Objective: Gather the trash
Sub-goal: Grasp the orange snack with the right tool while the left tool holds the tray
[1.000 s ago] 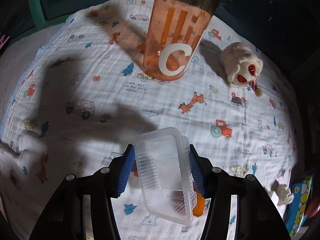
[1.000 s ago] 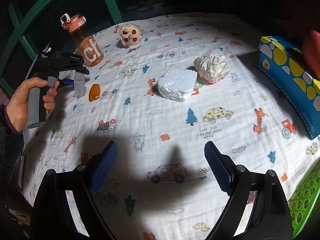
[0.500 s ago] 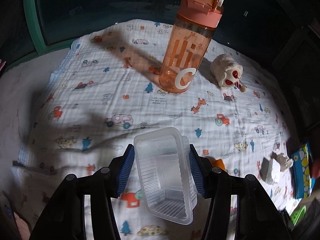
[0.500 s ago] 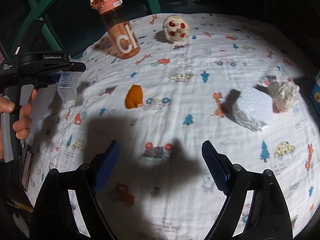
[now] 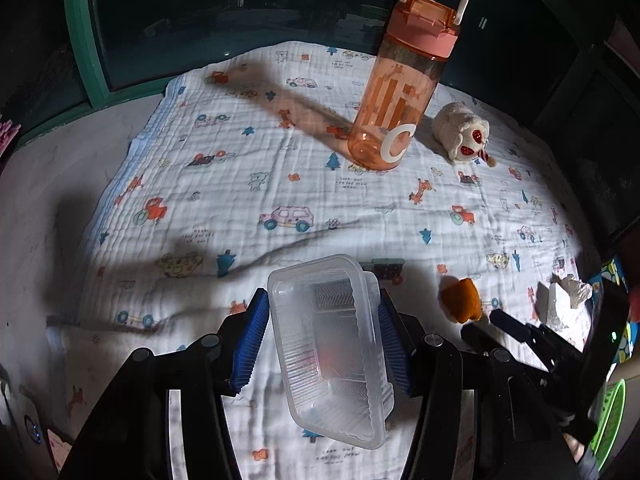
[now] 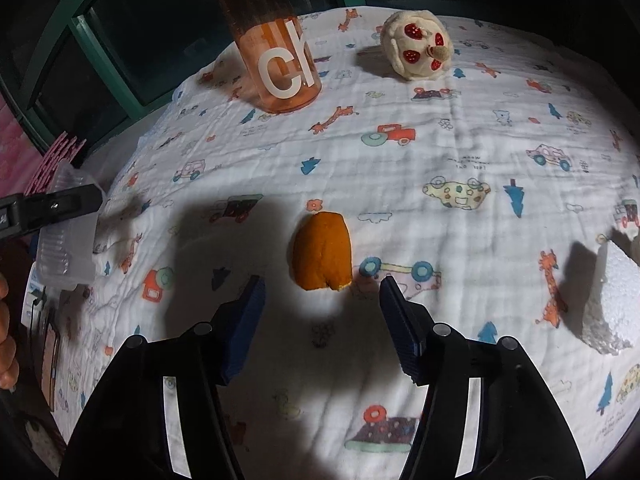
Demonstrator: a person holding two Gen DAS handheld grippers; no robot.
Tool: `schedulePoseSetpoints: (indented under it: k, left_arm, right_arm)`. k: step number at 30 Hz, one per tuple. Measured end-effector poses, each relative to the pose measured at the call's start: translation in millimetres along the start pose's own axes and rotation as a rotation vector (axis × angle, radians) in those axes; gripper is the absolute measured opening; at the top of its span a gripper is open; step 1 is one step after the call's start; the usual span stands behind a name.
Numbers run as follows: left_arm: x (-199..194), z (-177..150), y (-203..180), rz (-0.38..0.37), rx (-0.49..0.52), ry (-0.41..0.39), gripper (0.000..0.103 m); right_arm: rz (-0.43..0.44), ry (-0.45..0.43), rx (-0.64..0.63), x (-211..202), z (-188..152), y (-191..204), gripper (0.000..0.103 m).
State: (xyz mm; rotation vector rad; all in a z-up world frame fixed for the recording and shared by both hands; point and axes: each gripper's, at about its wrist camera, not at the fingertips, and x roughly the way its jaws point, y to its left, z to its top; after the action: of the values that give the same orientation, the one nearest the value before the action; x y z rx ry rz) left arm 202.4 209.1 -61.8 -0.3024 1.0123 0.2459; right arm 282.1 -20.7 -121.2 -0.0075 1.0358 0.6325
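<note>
My left gripper (image 5: 322,336) is shut on a clear plastic tray (image 5: 328,344) and holds it above the printed cloth. The tray also shows at the left edge of the right wrist view (image 6: 68,240). My right gripper (image 6: 322,316) is open and empty, just in front of an orange peel (image 6: 322,256) that lies on the cloth between and beyond its fingers. The peel also shows in the left wrist view (image 5: 462,298). A white foam chunk (image 6: 610,304) and a crumpled paper ball (image 5: 574,290) lie to the right.
An orange water bottle (image 5: 396,96) stands at the back of the cloth-covered table (image 5: 240,184). A cream plush toy (image 6: 418,46) lies beside it. A green basket (image 5: 610,416) and a blue patterned box (image 5: 616,276) are at the far right edge.
My left gripper has pulled back and up with the tray, away from the bottle. My right gripper has moved left and forward towards the orange peel, which is now just beyond its fingers.
</note>
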Motion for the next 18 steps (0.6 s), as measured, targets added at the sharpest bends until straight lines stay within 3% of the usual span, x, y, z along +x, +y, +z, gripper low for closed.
schedulePoseSetpoints:
  k: [7,12,18]
  left_arm:
    - [-0.6,-9.4,6.1,0.01,0.001,0.005,0.052]
    - [-1.3,-14.3,5.1,0.02,0.01,0.003,0.052]
    - [-6.1,-20.5,-5.1,0.01,0.039,-0.01,0.052]
  right_arm:
    - [-0.021,-0.001,-0.013,18.0,12.0,7.5,0.051]
    - [-0.058,-0.002,-0.035,21.9,13.9,12.7,0.033]
    - [-0.06,-0.026,-0.005,2.2,1.7,5.3,0.031]
